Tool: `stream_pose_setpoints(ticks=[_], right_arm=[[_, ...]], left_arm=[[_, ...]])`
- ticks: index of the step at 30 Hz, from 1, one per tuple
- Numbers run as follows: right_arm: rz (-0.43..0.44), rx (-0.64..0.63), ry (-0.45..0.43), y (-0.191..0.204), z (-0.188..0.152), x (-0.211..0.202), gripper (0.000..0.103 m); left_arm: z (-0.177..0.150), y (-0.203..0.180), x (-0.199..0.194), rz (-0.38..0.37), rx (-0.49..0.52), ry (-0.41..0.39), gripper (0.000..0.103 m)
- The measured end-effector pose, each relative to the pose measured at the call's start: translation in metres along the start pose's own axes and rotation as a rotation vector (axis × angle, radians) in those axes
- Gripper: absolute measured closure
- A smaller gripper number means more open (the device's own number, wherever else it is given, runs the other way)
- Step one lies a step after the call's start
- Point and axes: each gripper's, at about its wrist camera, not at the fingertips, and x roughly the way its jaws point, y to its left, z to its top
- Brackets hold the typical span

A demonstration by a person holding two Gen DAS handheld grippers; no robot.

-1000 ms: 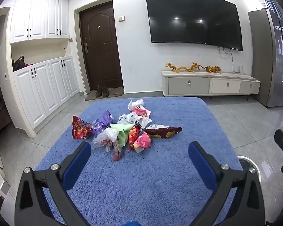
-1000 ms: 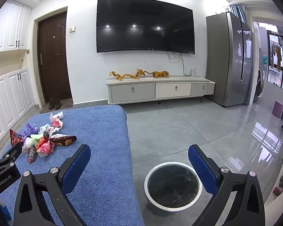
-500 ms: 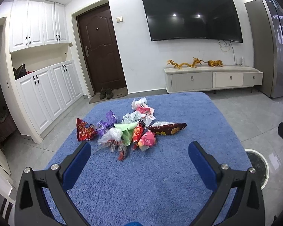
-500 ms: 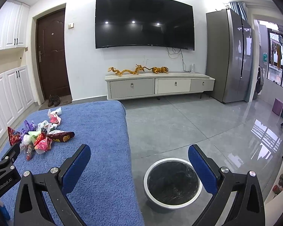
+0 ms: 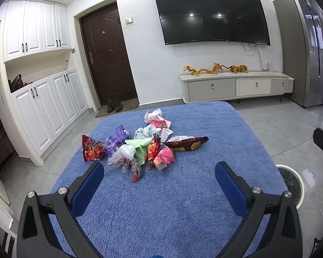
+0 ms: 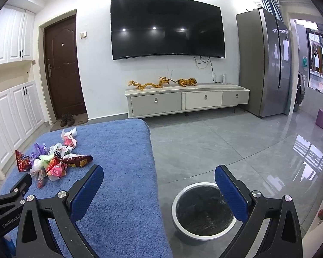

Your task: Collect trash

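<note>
Centrally in the left wrist view, a wrapper pile lay on the blue surface, just above the left gripper, whose jaws stood wide apart and held nothing. Low in the right wrist view, the right gripper was likewise spread and bare, with the bin on the floor between its fingers and the pile at middle left.
</note>
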Motion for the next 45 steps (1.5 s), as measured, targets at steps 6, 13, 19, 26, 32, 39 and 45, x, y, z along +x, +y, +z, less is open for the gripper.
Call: stream_pose_setpoints(ticks=[6, 13, 19, 26, 32, 39, 45], right_arm=[[0.008, -0.016, 0.015, 0.009, 0.001, 0.001, 0.0], [0.04, -0.016, 0.012, 0.026, 0.01, -0.012, 0.0], [0.08, -0.036, 0.001, 0.05, 0.029, -0.032, 0.0], [0.141, -0.062, -0.025, 0.075, 0.056, -0.058, 0.0], [0.2, -0.09, -0.052, 0.101, 0.072, -0.074, 0.0], [0.334, -0.102, -0.017, 0.13, 0.076, -0.058, 0.0], [0.379, -0.124, 0.112, 0.146, 0.062, 0.0, 0.012]], left_arm=[[0.0, 0.009, 0.003, -0.025, -0.023, 0.006, 0.0], [-0.003, 0.028, 0.003, -0.044, -0.058, -0.004, 0.0], [-0.001, 0.05, -0.002, -0.048, -0.089, -0.034, 0.0], [0.005, 0.087, -0.011, -0.039, -0.129, -0.079, 0.0], [0.011, 0.129, -0.016, -0.019, -0.151, -0.097, 0.0], [0.014, 0.18, 0.0, 0.054, -0.176, -0.068, 0.0], [-0.002, 0.209, 0.037, 0.051, -0.221, 0.033, 0.005]])
